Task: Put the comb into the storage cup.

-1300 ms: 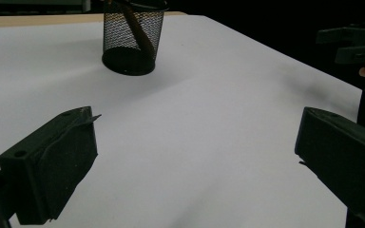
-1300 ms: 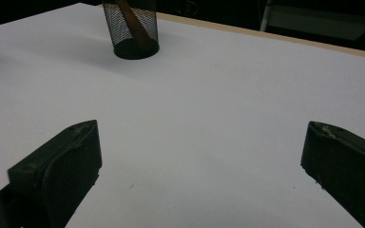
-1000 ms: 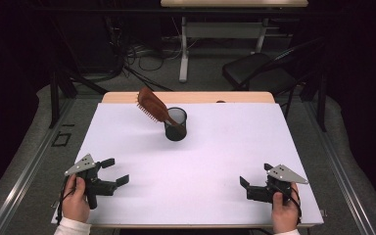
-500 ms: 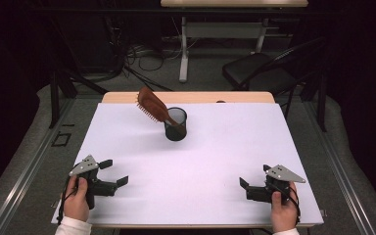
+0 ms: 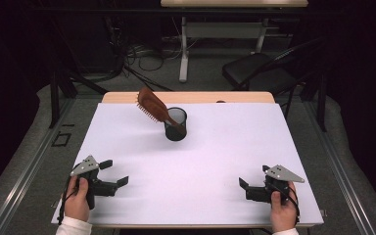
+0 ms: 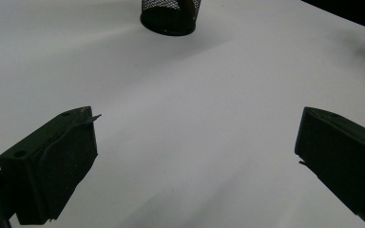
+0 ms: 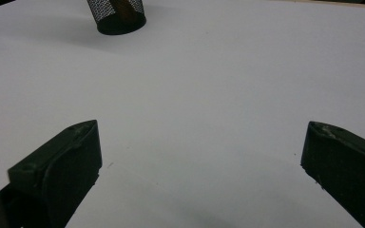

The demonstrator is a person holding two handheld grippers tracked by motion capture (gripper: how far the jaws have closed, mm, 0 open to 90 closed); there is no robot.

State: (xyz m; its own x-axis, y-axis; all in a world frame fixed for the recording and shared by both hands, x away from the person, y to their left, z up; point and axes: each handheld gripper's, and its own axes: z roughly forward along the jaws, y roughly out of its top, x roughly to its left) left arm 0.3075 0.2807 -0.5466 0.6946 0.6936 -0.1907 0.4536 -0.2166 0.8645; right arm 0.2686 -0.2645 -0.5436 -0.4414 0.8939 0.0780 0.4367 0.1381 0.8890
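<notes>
Resting near the near edge of the white table (image 5: 215, 147), both grippers sit well apart from each other and from the things at the far middle. The left gripper (image 5: 115, 174) lies at the near left corner, held by the person's left hand (image 5: 77, 198), and its two black jaws stand wide apart with nothing between them, as the left gripper view shows over bare white surface. The right gripper (image 5: 245, 187) lies at the near right, held by the right hand (image 5: 283, 213), and its jaws likewise gape wide and empty in the right gripper view. A black mesh cup (image 5: 176, 124) stands upright toward the far middle of the table, well apart from both grippers. A brown hairbrush (image 5: 152, 106) leans in the cup, handle down inside it, head tilted up and to the left, bristles facing down toward the table. The cup appears far off at the top of the left gripper view (image 6: 170, 14) and of the right gripper view (image 7: 116, 16)
</notes>
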